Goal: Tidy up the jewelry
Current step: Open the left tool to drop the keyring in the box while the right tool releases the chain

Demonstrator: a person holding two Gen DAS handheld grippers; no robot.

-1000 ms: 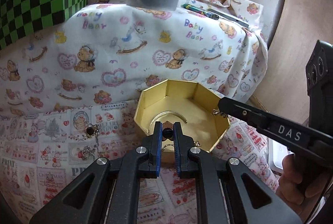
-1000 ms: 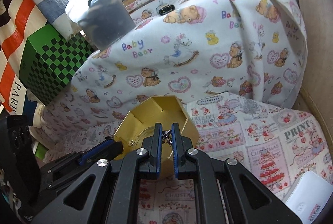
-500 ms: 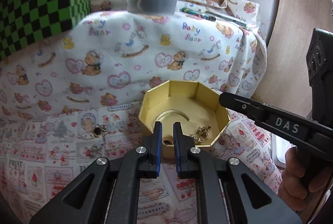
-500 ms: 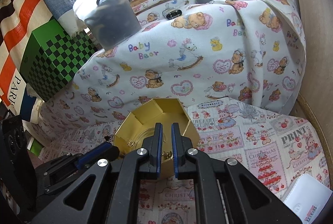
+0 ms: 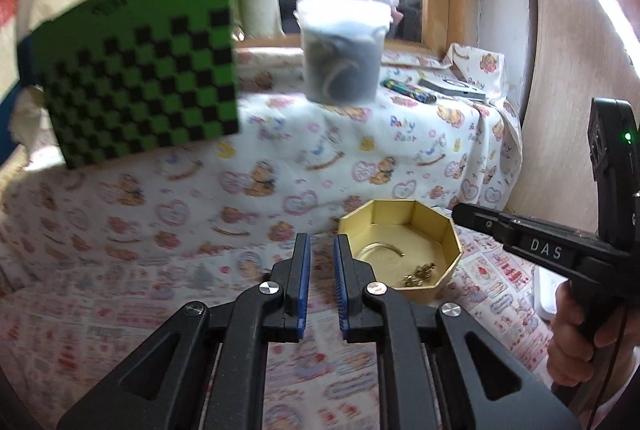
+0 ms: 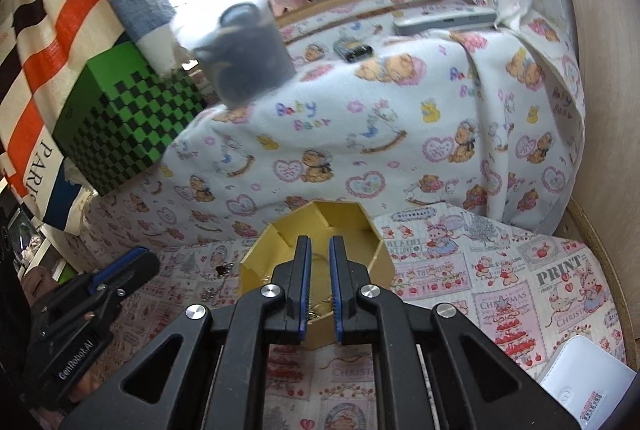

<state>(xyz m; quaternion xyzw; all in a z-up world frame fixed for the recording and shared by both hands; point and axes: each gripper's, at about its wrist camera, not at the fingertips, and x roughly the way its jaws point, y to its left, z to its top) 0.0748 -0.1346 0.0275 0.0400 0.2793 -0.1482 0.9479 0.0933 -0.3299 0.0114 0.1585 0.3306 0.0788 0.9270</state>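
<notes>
A gold octagonal box (image 5: 448,230) (image 6: 256,270) sits open on the printed cloth. Inside lie a thin bangle (image 5: 380,248) and small gold jewelry pieces (image 5: 420,274). My left gripper (image 5: 320,248) is open and empty, left of the box and above the cloth; it also shows in the right wrist view (image 6: 132,262). My right gripper (image 6: 318,250) is open and empty, over the near edge of the box; in the left wrist view its fingertips (image 5: 466,216) reach the box's right rim. A dark pendant with chain (image 6: 222,270) lies on the cloth left of the box.
A green checkered box (image 5: 140,102) stands at the left. A plastic tub of dark items (image 5: 340,58) sits on the raised bear-print ledge, with a lighter (image 5: 408,92) and a flat grey device (image 5: 454,88). A white case (image 6: 580,386) lies at the right front. A curved wooden wall is on the right.
My left gripper has let go of a dark piece into the box, opened, pulled back and swung left. My right gripper has dropped its small gold piece into the box and drawn back slightly.
</notes>
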